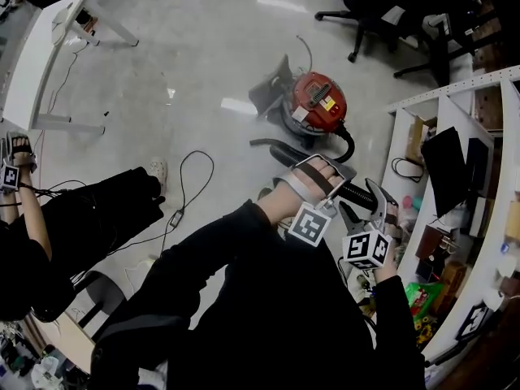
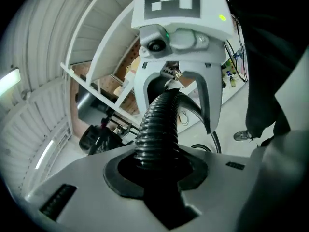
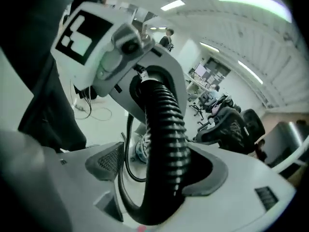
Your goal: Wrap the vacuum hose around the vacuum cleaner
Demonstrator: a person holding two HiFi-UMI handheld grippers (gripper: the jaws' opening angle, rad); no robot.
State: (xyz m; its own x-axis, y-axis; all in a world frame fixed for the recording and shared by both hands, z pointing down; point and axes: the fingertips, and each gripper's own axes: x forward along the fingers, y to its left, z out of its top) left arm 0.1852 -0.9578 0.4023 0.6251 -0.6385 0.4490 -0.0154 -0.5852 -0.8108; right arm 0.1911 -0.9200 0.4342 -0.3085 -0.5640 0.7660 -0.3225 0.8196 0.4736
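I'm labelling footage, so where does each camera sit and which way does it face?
Head view: on the head, facing steeply down at the floor, vacuum cleaner and hose; sleeves, left gripper, right gripper show.
Left gripper view: on that gripper, facing along its jaws shut on the hose, toward the right gripper and shelves.
Right gripper view: on that gripper, facing along its open jaws around the hose, toward the left gripper and chairs.
Shared: hose in all three; each gripper view shows the other gripper.
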